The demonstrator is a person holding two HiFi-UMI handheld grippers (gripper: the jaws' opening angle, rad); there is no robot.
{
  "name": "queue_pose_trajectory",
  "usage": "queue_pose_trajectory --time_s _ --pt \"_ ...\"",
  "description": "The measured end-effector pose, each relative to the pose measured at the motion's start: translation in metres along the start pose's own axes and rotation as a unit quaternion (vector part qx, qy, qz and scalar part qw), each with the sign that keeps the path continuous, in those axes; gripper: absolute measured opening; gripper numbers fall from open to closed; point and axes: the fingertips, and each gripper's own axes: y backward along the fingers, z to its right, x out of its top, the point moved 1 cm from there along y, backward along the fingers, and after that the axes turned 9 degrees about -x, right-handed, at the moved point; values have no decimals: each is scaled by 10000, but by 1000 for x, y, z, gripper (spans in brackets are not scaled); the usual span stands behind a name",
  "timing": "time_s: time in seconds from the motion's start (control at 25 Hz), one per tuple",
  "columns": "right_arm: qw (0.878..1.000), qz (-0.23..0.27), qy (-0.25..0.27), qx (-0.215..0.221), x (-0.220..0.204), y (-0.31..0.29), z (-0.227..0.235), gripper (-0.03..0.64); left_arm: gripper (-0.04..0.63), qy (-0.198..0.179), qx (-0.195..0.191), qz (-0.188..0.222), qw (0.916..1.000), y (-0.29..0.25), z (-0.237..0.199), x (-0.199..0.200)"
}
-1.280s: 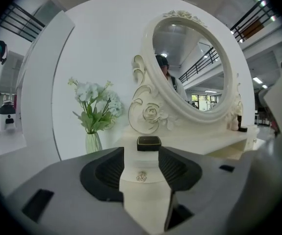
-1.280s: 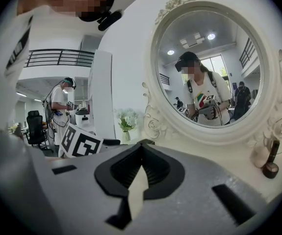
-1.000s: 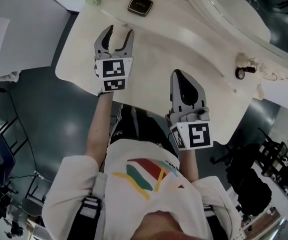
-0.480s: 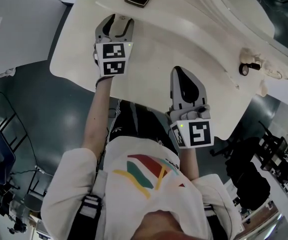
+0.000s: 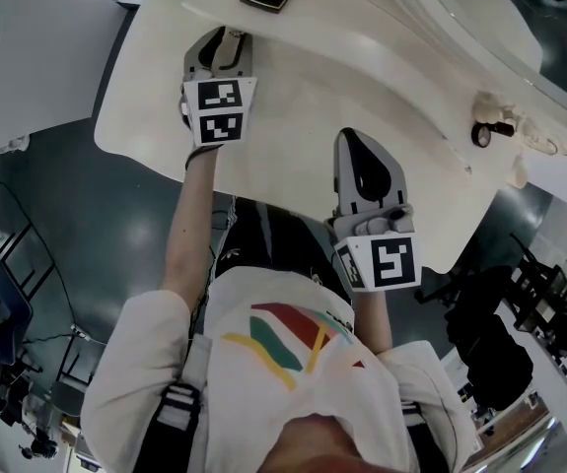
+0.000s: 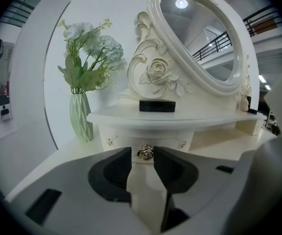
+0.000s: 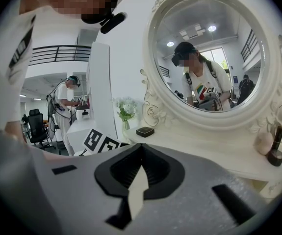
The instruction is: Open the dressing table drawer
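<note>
- Left gripper (image 6: 142,151) is closing its jaws; the small gold knob (image 6: 145,152) stands between the pads, which seem not to press on it yet.
- Right gripper (image 7: 141,147) has its jaws together and holds nothing.
- We judge the drawer (image 6: 167,142) light and stiff. The knob looks smooth, perhaps slippery, so we would pinch it squarely and pull straight.
- The drawer is cream with a curved front, and it sits closed under the raised shelf below the mirror (image 6: 199,38).
</note>
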Motion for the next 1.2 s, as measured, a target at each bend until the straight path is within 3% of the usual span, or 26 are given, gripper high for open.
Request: queue_pose_trajectory --time_s 0.24,1.2 --pt "10000 -11 0 -7 -2 -1 1 0 91 -94 -74 -19 9999 -3 5 -1" --pt "10000 53 78 7 4 7 -5 0 87 -182 -93 -94 9997 6 6 -4"
